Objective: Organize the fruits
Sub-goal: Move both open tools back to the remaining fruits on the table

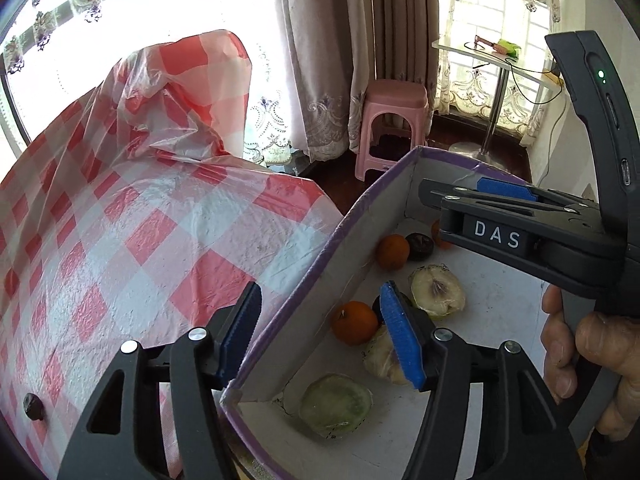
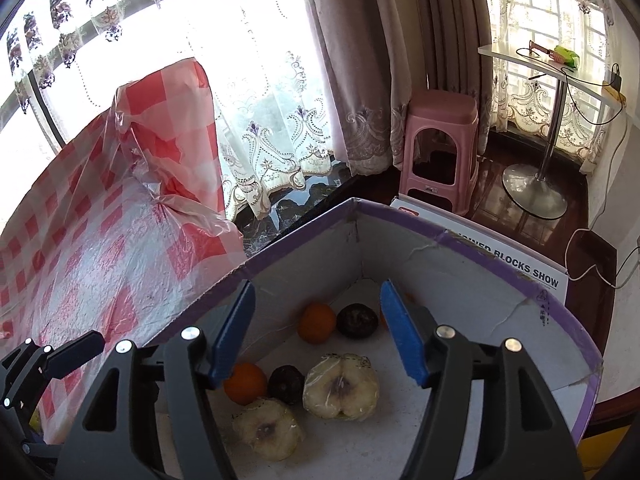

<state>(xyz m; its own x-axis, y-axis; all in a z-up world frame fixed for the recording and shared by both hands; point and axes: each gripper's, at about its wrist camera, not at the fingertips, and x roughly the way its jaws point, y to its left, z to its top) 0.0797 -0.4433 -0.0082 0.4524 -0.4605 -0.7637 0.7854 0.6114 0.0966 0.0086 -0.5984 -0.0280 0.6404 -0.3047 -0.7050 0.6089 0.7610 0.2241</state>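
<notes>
checked red-and-white cloth covers the counter, lace curtains glowing behind. purple-rimmed cardboard box sits at its edge, holding halved pale fruit, oranges and dark round fruit. left gripper straddles the box wall, spread apart, empty; right gripper hangs apart over the fruit, gripping nothing.
</notes>
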